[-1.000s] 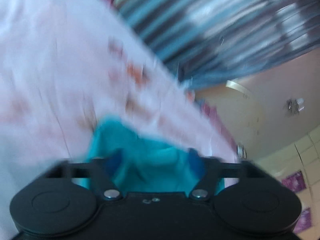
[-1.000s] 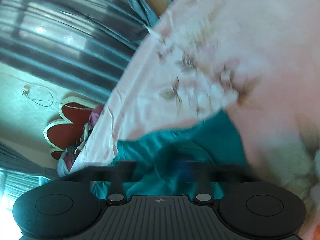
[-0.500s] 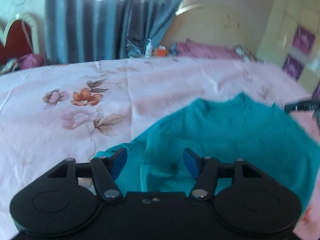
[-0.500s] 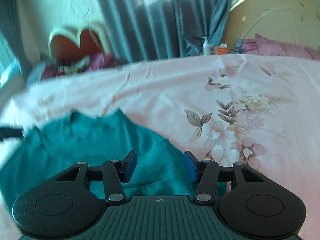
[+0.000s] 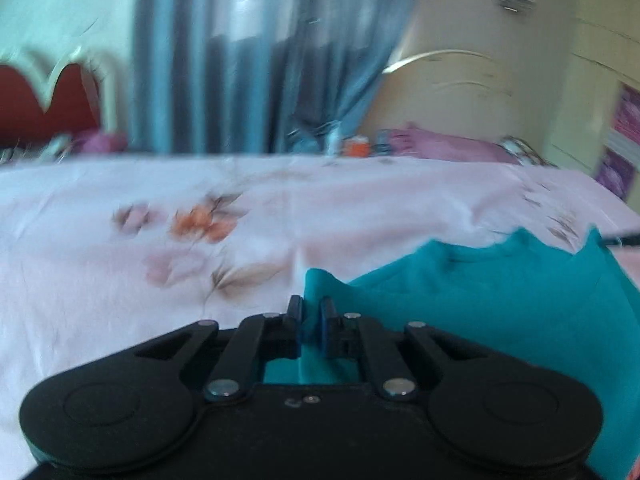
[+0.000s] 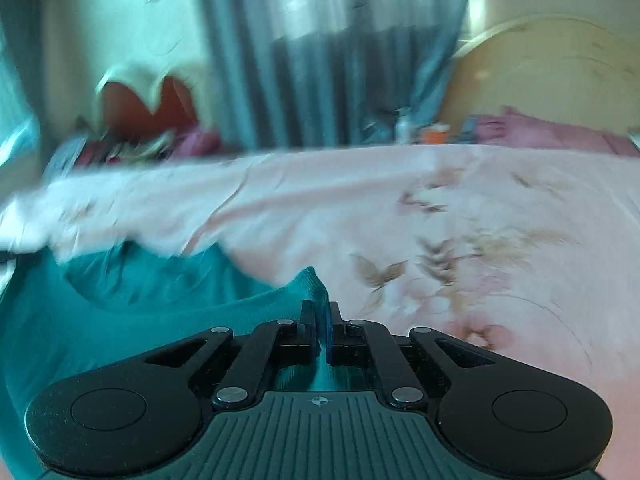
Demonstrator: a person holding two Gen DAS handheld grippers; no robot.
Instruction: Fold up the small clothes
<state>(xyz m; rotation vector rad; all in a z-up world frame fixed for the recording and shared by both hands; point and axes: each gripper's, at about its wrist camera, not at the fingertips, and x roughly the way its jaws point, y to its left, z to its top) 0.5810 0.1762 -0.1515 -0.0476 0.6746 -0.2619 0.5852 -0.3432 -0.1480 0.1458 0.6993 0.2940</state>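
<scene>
A small teal garment (image 5: 500, 300) lies on a pink floral bedsheet (image 5: 160, 248). In the left wrist view it spreads to the right of my left gripper (image 5: 310, 312), which is shut on its near left edge, a fold of cloth standing up between the pads. In the right wrist view the teal garment (image 6: 120, 312) spreads to the left of my right gripper (image 6: 319, 316), which is shut on its near right edge. The other gripper's tip shows faintly at the frame edge (image 5: 624, 238).
The bedsheet (image 6: 480, 240) covers the bed out to the far edge. Blue curtains (image 5: 248, 60), a red and cream headboard (image 5: 48, 96), purple bedding (image 5: 440, 146) and small bottles (image 5: 352, 146) lie beyond the bed.
Half a second ago both grippers were open over the teal garment. Now both have shut on its near edges. The views have swung level since a second ago.
</scene>
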